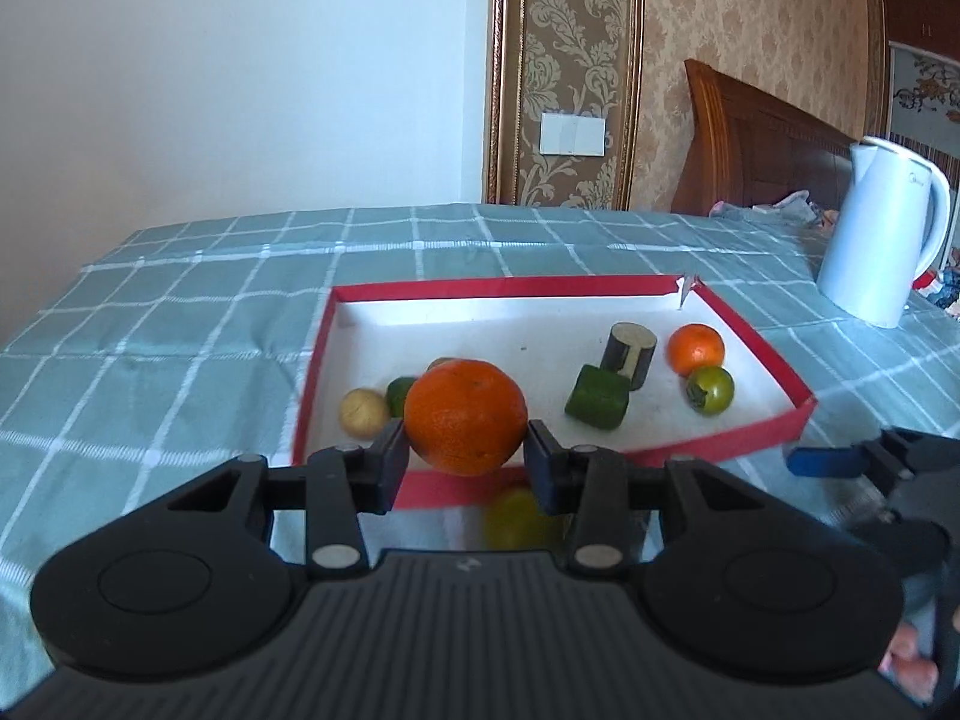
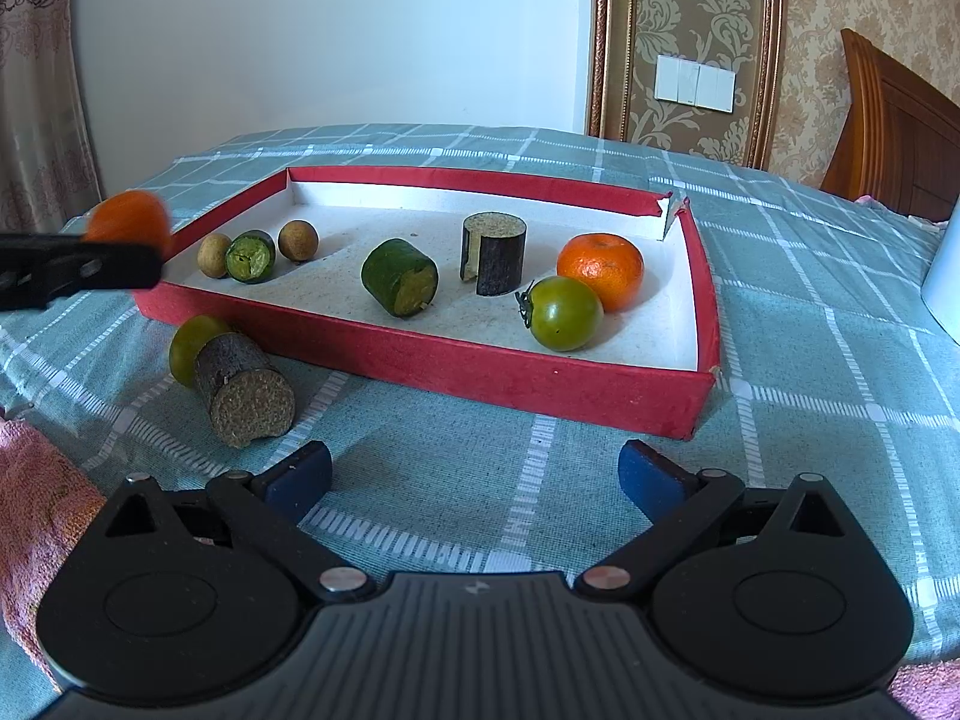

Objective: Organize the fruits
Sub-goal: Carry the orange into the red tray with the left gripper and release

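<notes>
My left gripper (image 1: 465,455) is shut on a large orange (image 1: 465,417) and holds it above the near rim of the red tray (image 1: 690,450); in the right wrist view the orange (image 2: 129,222) is blurred at the left edge. In the tray (image 2: 480,372) lie a second orange (image 2: 600,270), a green tomato (image 2: 564,312), an eggplant piece (image 2: 493,261), a cucumber piece (image 2: 399,277), two longans (image 2: 214,255) and a small green piece (image 2: 250,256). Outside it lie another green tomato (image 2: 192,348) and an eggplant piece (image 2: 246,396). My right gripper (image 2: 474,471) stands open and holds nothing.
A white kettle (image 1: 882,228) stands to the right of the tray on the checked cloth (image 2: 810,312). A pink towel (image 2: 36,510) lies at the near left. A wooden headboard (image 1: 762,144) rises behind the table's far right.
</notes>
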`<state>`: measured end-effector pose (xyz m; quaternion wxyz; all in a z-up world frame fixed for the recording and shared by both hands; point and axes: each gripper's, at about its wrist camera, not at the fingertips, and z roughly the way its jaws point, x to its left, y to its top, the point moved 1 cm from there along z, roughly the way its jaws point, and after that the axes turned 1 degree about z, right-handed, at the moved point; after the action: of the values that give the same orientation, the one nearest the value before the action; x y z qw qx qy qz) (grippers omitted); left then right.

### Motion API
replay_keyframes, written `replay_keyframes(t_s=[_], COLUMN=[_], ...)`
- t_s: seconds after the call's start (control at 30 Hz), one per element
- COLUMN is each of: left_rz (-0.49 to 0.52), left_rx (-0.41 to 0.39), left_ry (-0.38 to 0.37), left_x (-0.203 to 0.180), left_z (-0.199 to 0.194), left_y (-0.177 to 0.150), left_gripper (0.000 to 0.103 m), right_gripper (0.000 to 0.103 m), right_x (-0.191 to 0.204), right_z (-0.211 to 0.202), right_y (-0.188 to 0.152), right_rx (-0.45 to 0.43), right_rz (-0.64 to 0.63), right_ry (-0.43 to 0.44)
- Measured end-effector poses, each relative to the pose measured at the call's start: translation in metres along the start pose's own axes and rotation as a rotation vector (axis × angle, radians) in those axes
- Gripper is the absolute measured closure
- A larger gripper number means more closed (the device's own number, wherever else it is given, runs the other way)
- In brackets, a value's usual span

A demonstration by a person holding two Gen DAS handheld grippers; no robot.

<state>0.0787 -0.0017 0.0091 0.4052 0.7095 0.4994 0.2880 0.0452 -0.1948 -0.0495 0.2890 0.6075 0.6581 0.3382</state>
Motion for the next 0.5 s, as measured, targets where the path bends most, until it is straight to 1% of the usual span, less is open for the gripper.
replay_keyframes(t_s=[0.27,0.4,0.5], left_rz=[0.041,0.065,0.076], left_rx=[0.030,0.047,0.057], left_ry=[-0.006,0.012,0.041], left_x=[-0.017,-0.025,-0.027], left_z=[0.046,0.069,0.083], left_y=[0.021,0.029,0.032], left_gripper=[0.065,0.065,0.065], right_gripper=[0.000,0.000,0.000], right_x=[0.000,0.000,0.000], right_z=[0.000,0.000,0.000], right_y=[0.000,0.000,0.000], right_rx=[0.000,0.001,0.001], right_rz=[0.001,0.001,0.001], right_ry=[0.000,0.000,0.000])
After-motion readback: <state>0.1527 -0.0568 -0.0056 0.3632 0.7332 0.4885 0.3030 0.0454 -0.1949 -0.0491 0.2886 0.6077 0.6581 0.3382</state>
